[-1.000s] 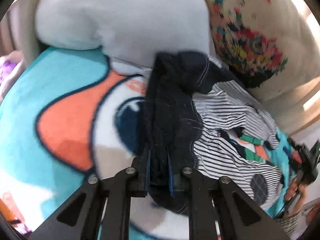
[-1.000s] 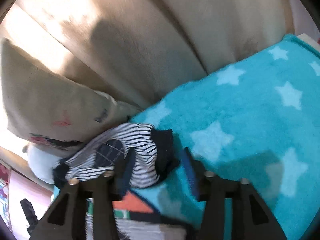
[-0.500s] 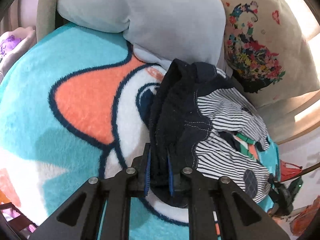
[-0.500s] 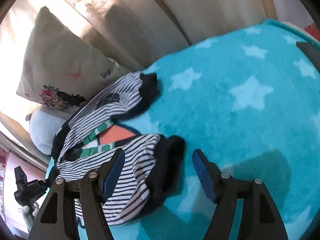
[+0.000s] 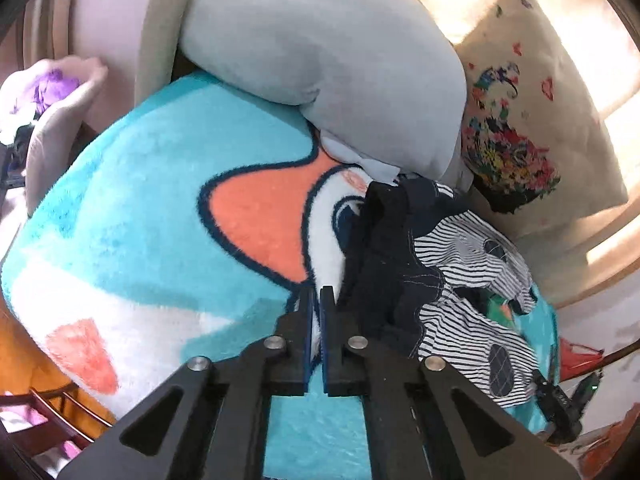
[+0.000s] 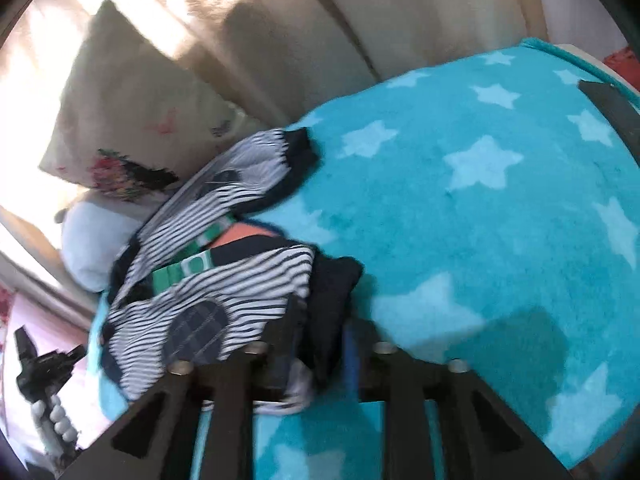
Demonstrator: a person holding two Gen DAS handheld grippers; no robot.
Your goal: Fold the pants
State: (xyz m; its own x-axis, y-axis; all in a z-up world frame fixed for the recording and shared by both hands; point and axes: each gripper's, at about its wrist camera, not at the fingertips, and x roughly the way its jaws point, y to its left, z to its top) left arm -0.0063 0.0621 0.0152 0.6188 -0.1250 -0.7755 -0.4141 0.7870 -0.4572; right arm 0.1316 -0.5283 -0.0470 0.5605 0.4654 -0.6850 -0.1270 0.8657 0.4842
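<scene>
The pants (image 5: pixel 452 280) are striped white and navy with dark cuffs and waistband, lying crumpled on a turquoise blanket (image 5: pixel 160 184). In the left wrist view my left gripper (image 5: pixel 316 304) is shut and empty, just left of the dark waistband. In the right wrist view the pants (image 6: pixel 224 272) lie with two legs spread. My right gripper (image 6: pixel 320 320) has closed on the dark cuff (image 6: pixel 332 292) of the near leg.
A grey pillow (image 5: pixel 332 56) and a floral cushion (image 5: pixel 516 136) lean on the sofa back behind the pants. The blanket (image 6: pixel 500 208) with stars stretches to the right. A wooden chair (image 5: pixel 48 420) stands lower left.
My left gripper let go of the dark waistband, pulled back to its left and shut empty. My right gripper, open before, moved onto the near leg's cuff and closed on it.
</scene>
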